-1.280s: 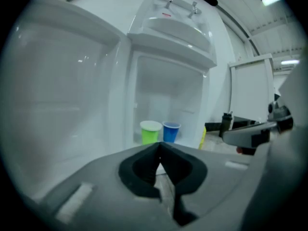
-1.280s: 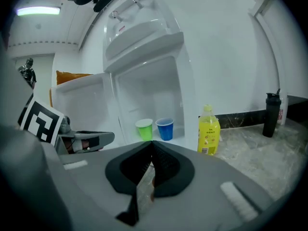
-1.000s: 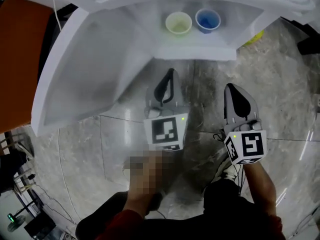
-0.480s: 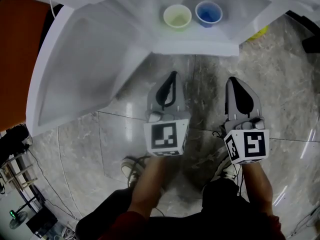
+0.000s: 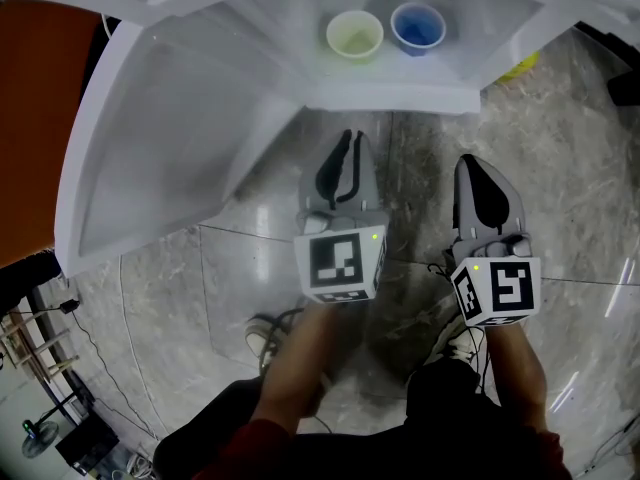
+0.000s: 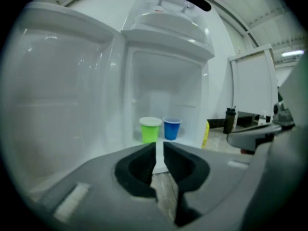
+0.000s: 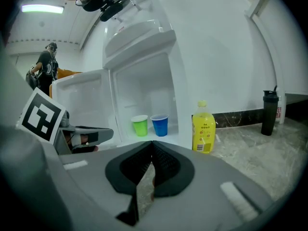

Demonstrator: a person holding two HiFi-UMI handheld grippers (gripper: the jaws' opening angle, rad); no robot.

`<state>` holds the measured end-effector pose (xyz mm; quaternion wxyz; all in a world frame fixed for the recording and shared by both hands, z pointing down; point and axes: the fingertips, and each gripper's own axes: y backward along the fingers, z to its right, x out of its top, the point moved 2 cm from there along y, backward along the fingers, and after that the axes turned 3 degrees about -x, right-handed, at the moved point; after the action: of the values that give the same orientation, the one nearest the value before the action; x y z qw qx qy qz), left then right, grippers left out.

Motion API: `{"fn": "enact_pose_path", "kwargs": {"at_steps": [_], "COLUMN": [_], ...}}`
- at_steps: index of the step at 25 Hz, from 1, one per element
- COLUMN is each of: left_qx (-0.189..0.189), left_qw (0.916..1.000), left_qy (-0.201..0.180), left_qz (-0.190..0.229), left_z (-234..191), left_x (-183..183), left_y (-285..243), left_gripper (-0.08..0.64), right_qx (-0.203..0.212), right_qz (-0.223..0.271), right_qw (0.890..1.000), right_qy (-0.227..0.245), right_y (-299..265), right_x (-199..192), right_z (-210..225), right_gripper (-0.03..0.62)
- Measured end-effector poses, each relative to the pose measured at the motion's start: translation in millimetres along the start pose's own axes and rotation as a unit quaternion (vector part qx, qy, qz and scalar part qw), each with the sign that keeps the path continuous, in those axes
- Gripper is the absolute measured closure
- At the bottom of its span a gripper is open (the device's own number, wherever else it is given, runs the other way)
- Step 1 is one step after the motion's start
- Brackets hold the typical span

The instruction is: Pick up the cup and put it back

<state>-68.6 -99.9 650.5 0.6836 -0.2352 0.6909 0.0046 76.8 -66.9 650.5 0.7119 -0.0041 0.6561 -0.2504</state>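
A green cup [image 5: 355,35] and a blue cup [image 5: 417,28] stand side by side on the shelf of a small open white fridge [image 5: 400,98] on the floor. In the left gripper view the green cup [image 6: 150,129] and the blue cup [image 6: 172,128] lie straight ahead, well beyond the jaws. My left gripper [image 5: 348,140] hovers over the floor just in front of the fridge; its jaws are opening, a narrow gap shows and nothing is between them. My right gripper [image 5: 467,163] hangs beside it to the right, shut and empty. The right gripper view also shows the green cup [image 7: 140,125] and the blue cup [image 7: 160,124].
The fridge door [image 5: 150,158] stands swung open at the left. A yellow bottle [image 7: 203,127] stands on the marble floor right of the fridge, a black bottle [image 7: 267,112] farther right by the wall. A person [image 7: 47,66] stands in the background.
The left gripper has crept slightly forward toward the fridge and its jaws have parted a little. The right gripper has barely moved.
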Motion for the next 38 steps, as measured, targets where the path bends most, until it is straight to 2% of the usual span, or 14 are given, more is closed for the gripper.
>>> {"fn": "enact_pose_path", "kwargs": {"at_steps": [5,18,25,30,38], "left_qx": [-0.001,-0.016,-0.005,0.009,0.013], "left_qw": [1.0,0.9999,0.9999,1.0,0.9998], "left_qy": [-0.001,-0.001,-0.012,-0.001,-0.017], "left_qz": [0.002,-0.007,-0.005,-0.003,-0.004], "left_z": [-4,-16,-21,-27,-33], "left_x": [1,5,3,4,8], "left_y": [-20,-82,-110,-123,-140], "left_gripper": [0.477,0.29,0.273,0.255,0.239], "right_qx": [0.0,0.001,0.005,0.007,0.01], "right_qz": [0.0,-0.005,-0.006,-0.003,-0.007], "right_qw": [1.0,1.0,1.0,1.0,1.0], "right_qy": [0.0,-0.001,-0.008,-0.011,-0.007], "right_y": [-3,-10,-12,-12,-13], "right_x": [-1,-6,-7,-5,-7], "right_z": [0,4,6,9,8], "right_gripper": [0.594,0.594,0.594,0.594,0.594]}}
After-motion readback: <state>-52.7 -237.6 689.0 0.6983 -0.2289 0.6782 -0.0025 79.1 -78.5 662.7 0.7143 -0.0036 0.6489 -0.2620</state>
